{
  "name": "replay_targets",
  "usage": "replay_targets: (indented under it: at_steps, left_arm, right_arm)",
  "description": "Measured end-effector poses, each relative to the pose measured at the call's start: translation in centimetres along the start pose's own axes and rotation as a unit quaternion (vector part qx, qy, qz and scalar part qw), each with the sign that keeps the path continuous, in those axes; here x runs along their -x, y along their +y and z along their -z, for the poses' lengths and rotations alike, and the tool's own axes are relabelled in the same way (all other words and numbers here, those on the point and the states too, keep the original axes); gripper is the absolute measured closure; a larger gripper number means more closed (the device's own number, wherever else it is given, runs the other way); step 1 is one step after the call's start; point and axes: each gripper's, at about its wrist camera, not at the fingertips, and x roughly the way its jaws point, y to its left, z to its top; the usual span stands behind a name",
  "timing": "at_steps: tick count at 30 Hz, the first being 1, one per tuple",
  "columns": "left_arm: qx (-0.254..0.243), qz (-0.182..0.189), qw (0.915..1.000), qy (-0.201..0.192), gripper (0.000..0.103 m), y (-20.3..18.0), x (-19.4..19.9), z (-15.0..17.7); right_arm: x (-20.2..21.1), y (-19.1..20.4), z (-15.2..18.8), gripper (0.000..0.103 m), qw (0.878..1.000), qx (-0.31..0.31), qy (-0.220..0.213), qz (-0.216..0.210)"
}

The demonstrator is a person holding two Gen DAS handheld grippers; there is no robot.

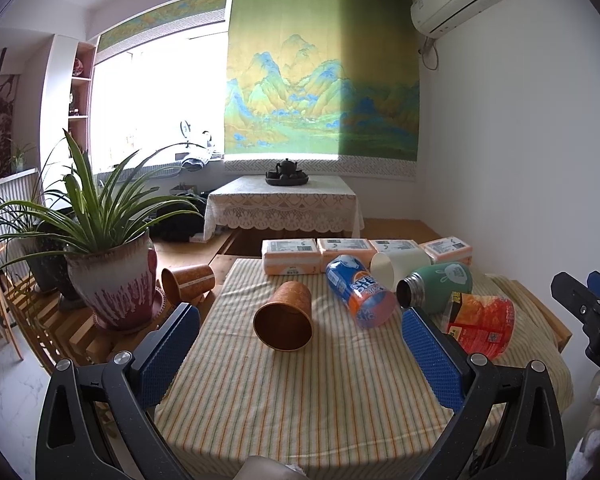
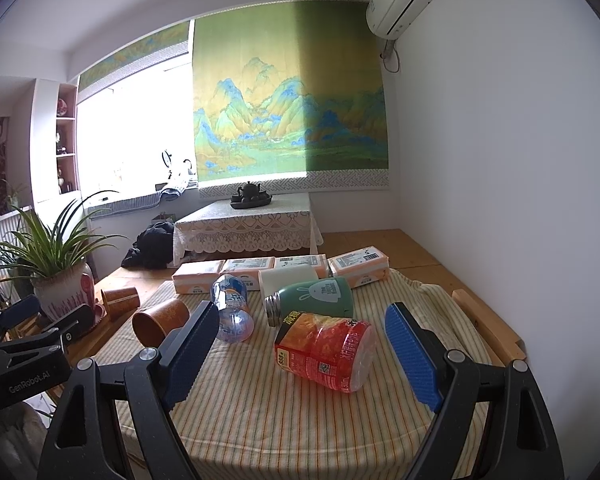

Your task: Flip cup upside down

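Cup (image 1: 283, 316) position: lying on its side on the striped cloth (image 1: 300, 392) of the desk (image 2: 488, 320), left of centre, open mouth turned toward the left wrist camera. Brown, cork-like print; looks like paper or thin card. A second similar cup (image 1: 188, 281) lies on its side off the cloth, near the potted plant (image 1: 112, 280), so which one the task means is a judgement; the nearer one on the cloth seems the likelier.

Left gripper (image 1: 300, 354): jaws spread wide, nothing between them, hanging short of the cup with the cup roughly centred in the gap. Right gripper (image 2: 302, 356): also wide apart and empty, lined up on the red noodle tub (image 2: 326, 348) rather than the cup.

Neighbours: blue soda can (image 1: 360, 290) just to the cup's right, apart from it; green bottle (image 1: 436, 286) and white cup (image 1: 398, 266) further right.

Handling estimate: light, thin-walled, crushes easily, and will roll on the cloth if nudged. Best hold appears to be across the side wall near mid-height, where the taper is modest, with gentle squeeze; pinching the rim would likely oval the mouth. Blue textured pads (image 1: 168, 356) should give enough friction.
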Motion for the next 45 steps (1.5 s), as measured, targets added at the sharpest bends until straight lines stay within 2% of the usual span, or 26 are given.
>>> replay_targets:
  at_steps: [25, 32, 37, 40, 45]
  left_arm:
    - [-0.007, 0.003, 0.9999, 0.009, 0.001, -0.3, -2.0, -0.3]
    - [-0.046, 0.042, 0.9973, 0.039, 0.001, -1.9, -5.0, -1.7]
    - [-0.058, 0.092, 0.9895, 0.095, 0.001, -3.2, -9.0, -3.3]
    - [-0.088, 0.107, 0.9828, 0.123, 0.001, -5.0, -11.7, -4.6]
    - [-0.146, 0.138, 0.9638, 0.175, 0.001, -9.1, -17.0, -7.4]
  right_arm:
    - [-1.3, -1.1, -0.2, 0.021, 1.000, -0.007, 0.011, -0.002]
    - [-1.7, -2.0, -0.2, 0.021, 1.000, -0.013, 0.014, 0.002]
    - [-2.0, -3.3, 0.2, 0.021, 0.999, -0.023, 0.020, 0.010]
    - [-2.2, -4.3, 0.5, 0.021, 0.999, -0.031, 0.024, 0.016]
    - [-2.7, -6.0, 1.0, 0.021, 0.998, -0.046, 0.033, 0.021]
